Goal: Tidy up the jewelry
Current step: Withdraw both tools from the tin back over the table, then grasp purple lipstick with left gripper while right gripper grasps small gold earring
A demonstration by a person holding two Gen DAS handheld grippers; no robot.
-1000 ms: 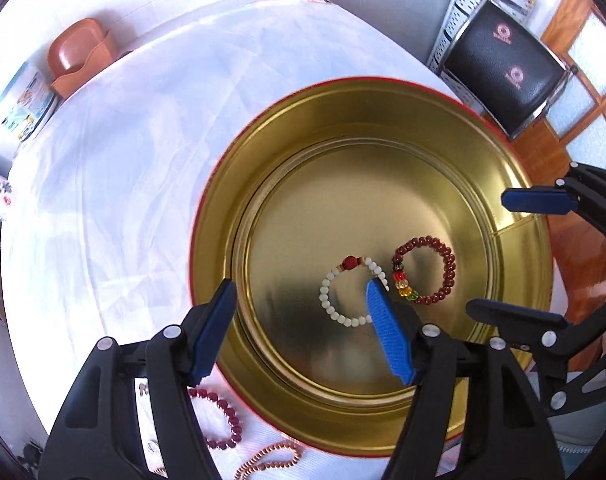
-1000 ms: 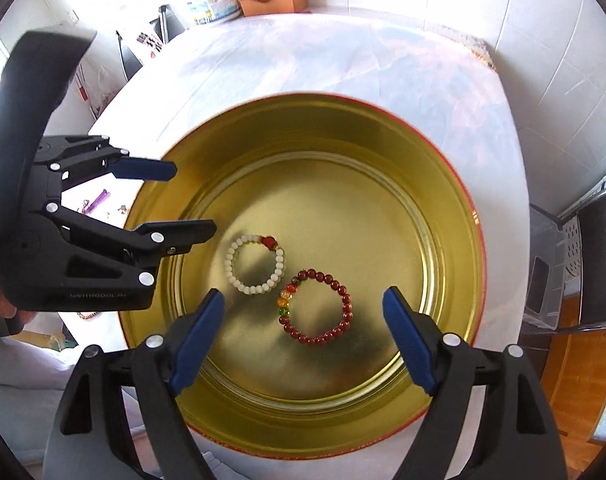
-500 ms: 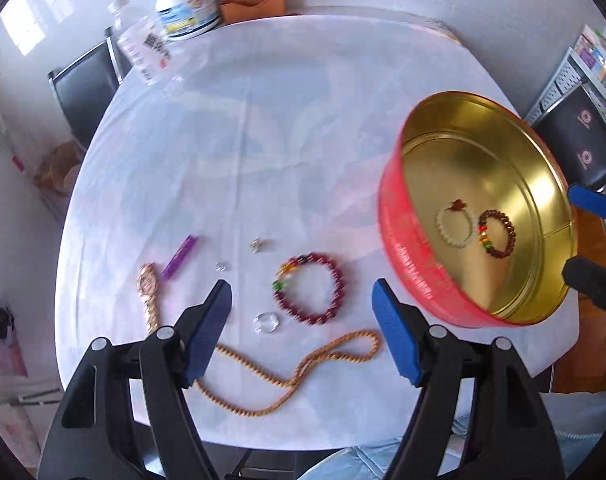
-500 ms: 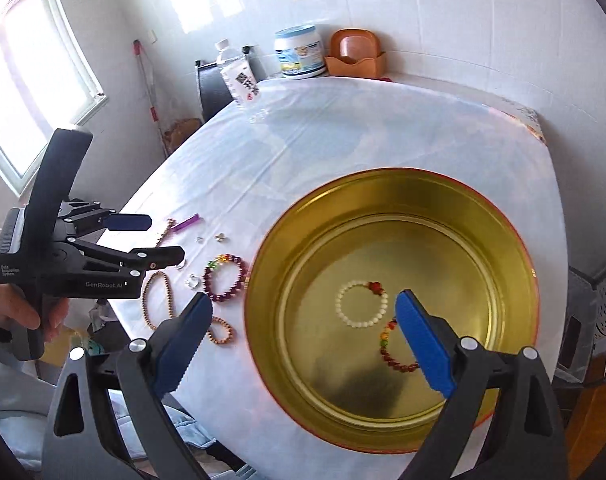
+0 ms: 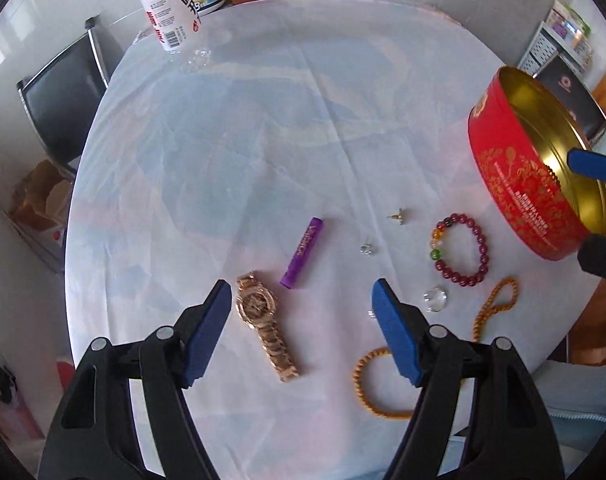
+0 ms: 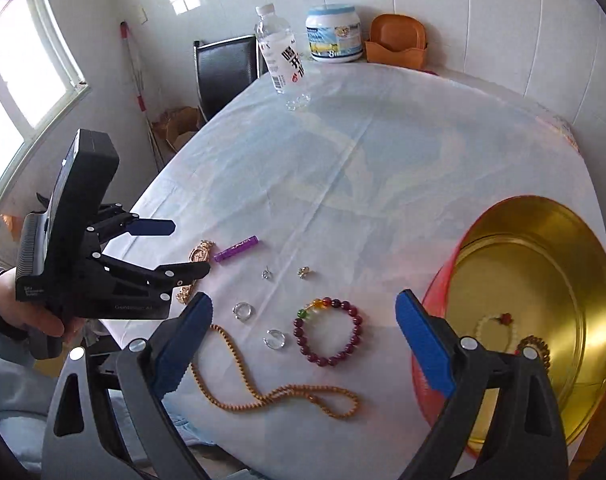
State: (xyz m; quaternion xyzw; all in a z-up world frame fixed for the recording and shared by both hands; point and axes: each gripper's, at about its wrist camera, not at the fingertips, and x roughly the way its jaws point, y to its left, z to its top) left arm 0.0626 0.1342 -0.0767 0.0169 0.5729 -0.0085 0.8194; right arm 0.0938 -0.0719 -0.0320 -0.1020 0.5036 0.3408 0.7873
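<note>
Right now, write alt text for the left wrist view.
The open left gripper hangs empty over a white-clothed table, above a gold watch. Nearby lie a purple tube, a dark red bead bracelet and a tan bead necklace. A red tin with a gold interior stands at right.
</note>
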